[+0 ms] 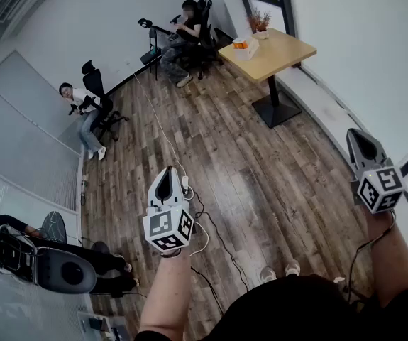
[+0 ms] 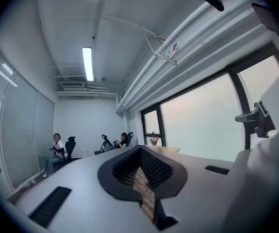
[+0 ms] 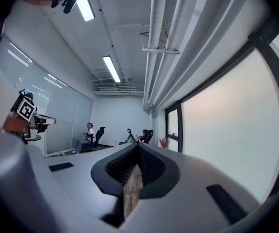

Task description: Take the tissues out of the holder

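Your left forearm (image 1: 167, 293) and right forearm (image 1: 392, 261) rise from the bottom edge of the head view. Each one carries a gripper held level above the wooden floor (image 1: 260, 162). Far ahead of both grippers stands a light wooden table (image 1: 282, 55). On the table's far left corner sits the white holder (image 1: 245, 50) with something orange in it, too small to tell more. From the left gripper (image 1: 166, 170) the holder lies well ahead and to the right. From the right gripper (image 1: 357, 133) it lies well ahead and to the left. Both grippers are well apart from it. A potted plant (image 1: 259, 23) stands just behind the holder.

Looking along the left gripper in its own view, you see the jaws pressed together at the tips, with nothing between them. The table shows far beyond the tips, a little to the right, with the plant on it. You cannot make out the holder here.

From the right gripper view, these jaws are also closed on each other and pinch nothing. The plant shows far ahead, slightly right of the tips, and again the holder is not clear.
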